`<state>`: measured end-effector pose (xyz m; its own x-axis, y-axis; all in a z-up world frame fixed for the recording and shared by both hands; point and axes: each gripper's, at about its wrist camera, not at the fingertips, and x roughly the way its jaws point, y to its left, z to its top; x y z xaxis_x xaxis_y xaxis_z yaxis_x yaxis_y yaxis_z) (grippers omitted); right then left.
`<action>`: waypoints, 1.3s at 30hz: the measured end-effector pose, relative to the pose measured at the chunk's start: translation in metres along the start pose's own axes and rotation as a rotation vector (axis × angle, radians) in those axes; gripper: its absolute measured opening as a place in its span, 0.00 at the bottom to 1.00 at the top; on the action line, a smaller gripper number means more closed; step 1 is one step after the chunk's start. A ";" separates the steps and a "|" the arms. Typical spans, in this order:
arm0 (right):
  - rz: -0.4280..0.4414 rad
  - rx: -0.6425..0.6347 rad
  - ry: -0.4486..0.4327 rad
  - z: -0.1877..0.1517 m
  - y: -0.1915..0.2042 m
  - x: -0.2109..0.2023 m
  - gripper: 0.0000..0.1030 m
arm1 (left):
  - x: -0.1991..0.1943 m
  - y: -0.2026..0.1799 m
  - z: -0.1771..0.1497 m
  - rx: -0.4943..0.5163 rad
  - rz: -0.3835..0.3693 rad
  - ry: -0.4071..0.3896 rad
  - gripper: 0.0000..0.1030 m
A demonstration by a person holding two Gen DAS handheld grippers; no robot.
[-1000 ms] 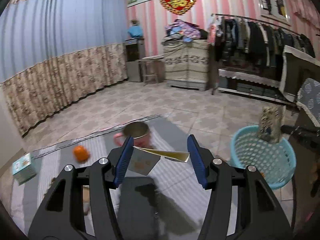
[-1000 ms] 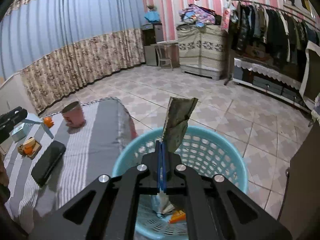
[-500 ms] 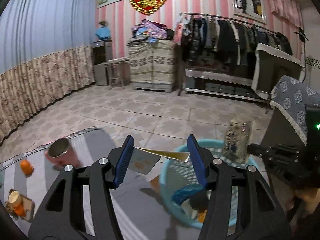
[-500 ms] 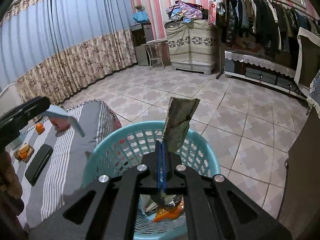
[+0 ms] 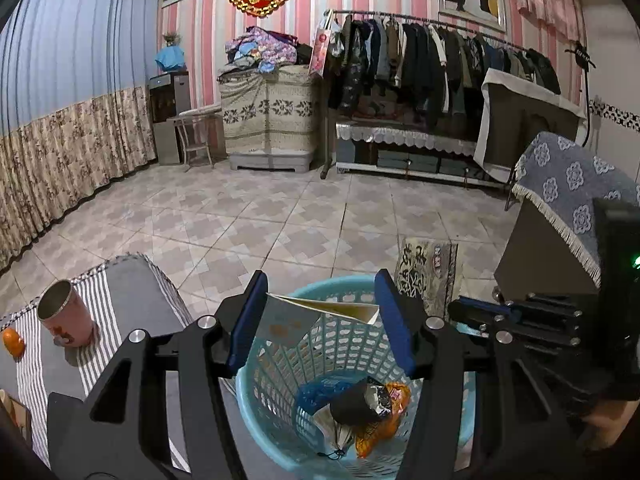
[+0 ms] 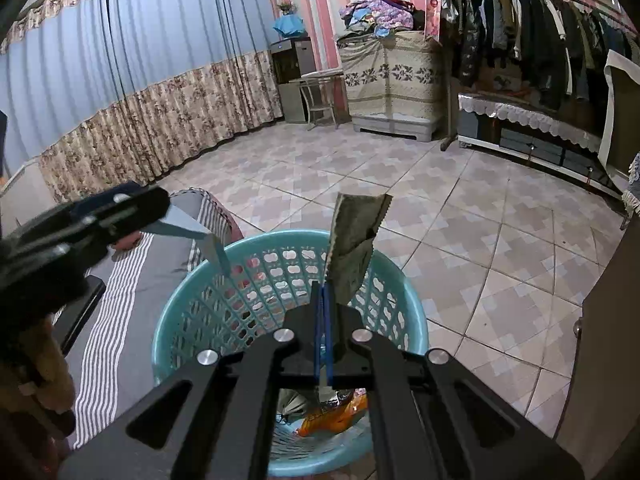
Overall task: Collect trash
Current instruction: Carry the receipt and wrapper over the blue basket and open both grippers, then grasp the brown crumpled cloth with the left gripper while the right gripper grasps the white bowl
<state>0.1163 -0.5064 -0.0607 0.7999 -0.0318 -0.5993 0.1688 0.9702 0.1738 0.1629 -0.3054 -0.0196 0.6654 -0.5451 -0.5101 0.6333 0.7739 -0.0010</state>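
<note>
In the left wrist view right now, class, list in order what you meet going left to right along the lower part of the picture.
Orange fruit → pink cup on the striped cloth → folded card in the left gripper → teal basket → patterned wrapper → right gripper.

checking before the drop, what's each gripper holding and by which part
Left gripper: folded pale card packet, clamped across its width. Right gripper: crinkled brown-green wrapper, pinched at its lower end.
</note>
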 end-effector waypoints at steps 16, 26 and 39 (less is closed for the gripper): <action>-0.009 -0.045 0.059 -0.005 0.028 0.019 0.03 | 0.006 0.059 -0.014 -0.029 0.200 0.058 0.87; -0.099 -0.107 0.065 -0.010 0.057 0.024 0.72 | -0.065 0.129 -0.024 -0.130 0.326 -0.004 0.95; -0.120 -0.194 -0.059 -0.016 0.130 -0.002 0.88 | -0.151 0.250 -0.077 -0.222 0.546 0.012 0.95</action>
<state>0.1272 -0.3762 -0.0496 0.8139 -0.1586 -0.5590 0.1555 0.9864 -0.0534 0.1903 -0.0042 -0.0086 0.8664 -0.0464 -0.4971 0.1019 0.9912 0.0850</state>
